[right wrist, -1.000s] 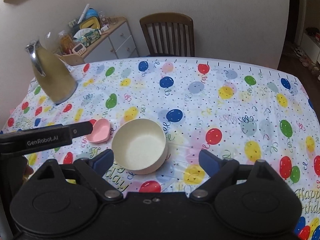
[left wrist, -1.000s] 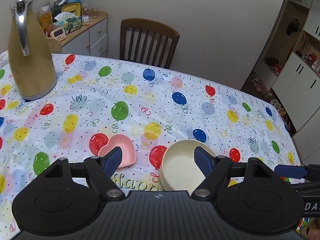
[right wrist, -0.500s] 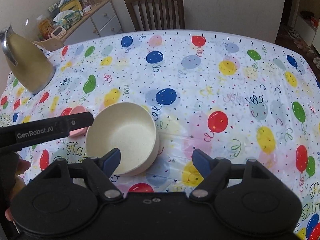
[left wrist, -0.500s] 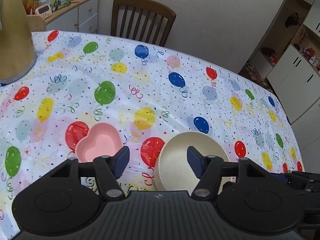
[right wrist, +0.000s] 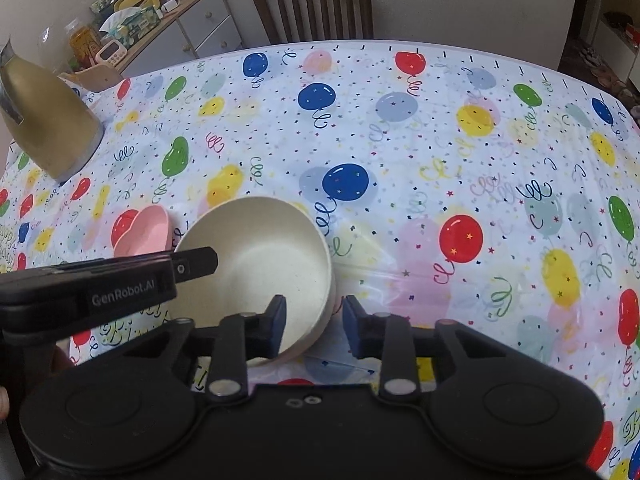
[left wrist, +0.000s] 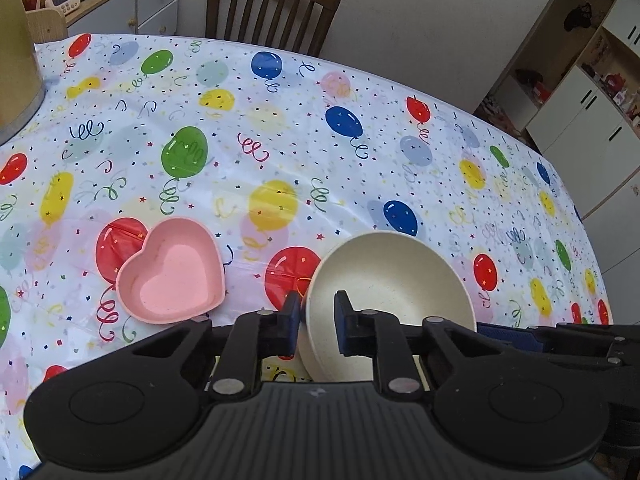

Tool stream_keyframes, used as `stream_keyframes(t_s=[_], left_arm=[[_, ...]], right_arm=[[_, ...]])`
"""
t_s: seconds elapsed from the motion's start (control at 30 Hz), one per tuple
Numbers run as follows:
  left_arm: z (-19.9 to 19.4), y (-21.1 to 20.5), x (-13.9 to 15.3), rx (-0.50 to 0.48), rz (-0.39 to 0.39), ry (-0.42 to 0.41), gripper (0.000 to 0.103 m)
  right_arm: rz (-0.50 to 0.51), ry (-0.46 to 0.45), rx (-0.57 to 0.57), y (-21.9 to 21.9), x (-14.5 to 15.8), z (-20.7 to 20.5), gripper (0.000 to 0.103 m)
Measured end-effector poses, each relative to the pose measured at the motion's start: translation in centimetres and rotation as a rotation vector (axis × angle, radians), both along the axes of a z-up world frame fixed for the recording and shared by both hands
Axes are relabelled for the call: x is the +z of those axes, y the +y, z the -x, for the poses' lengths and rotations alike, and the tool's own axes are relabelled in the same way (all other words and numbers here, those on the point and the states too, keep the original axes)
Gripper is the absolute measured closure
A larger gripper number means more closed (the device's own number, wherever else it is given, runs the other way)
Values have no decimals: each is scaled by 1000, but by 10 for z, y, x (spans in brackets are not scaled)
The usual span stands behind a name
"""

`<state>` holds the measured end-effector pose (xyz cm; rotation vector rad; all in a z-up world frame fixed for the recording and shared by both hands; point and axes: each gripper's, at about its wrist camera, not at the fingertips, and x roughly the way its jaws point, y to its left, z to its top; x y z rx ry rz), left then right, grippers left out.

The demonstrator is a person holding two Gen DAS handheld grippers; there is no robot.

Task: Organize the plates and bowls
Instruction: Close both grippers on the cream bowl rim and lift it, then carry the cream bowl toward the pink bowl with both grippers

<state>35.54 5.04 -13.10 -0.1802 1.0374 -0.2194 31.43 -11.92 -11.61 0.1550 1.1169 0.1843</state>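
A round cream bowl (left wrist: 392,280) sits on the balloon tablecloth near the front edge, with a pink heart-shaped bowl (left wrist: 172,276) just to its left. My left gripper (left wrist: 318,312) straddles the cream bowl's left rim, one finger inside and one outside; its jaws are closing and pinch the wall. In the right wrist view my right gripper (right wrist: 315,316) straddles the cream bowl's (right wrist: 260,256) right rim. Its jaws are closing, and a sliver of cloth still shows beside the outer finger. The pink bowl (right wrist: 146,228) peeks out behind the left gripper's finger (right wrist: 196,264).
A gold thermos jug (right wrist: 44,120) stands at the table's far left. A wooden chair (right wrist: 312,0) is behind the far edge, and a cluttered cabinet (right wrist: 192,24) stands by the wall. White cupboards (left wrist: 580,120) are at the right.
Both grippers came down toward the cream bowl and narrowed from wide open to straddling its rim, left on the left side, right on the right side.
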Motion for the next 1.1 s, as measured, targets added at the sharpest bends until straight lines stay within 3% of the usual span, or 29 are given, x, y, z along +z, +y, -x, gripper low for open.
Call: stream_keyframes(t_s=[0.3,0.73,1.1], left_arm=[[5,1,4,-5,-27,1,93],[42,7,42,3,-64,-14,93],[104,12,92,54,-122,-65,93]], right_arm=[[56,2,13,8,-1,0,91],[40,-31,71,12,33,27,92],[3,-81,154,21,73,73,92]])
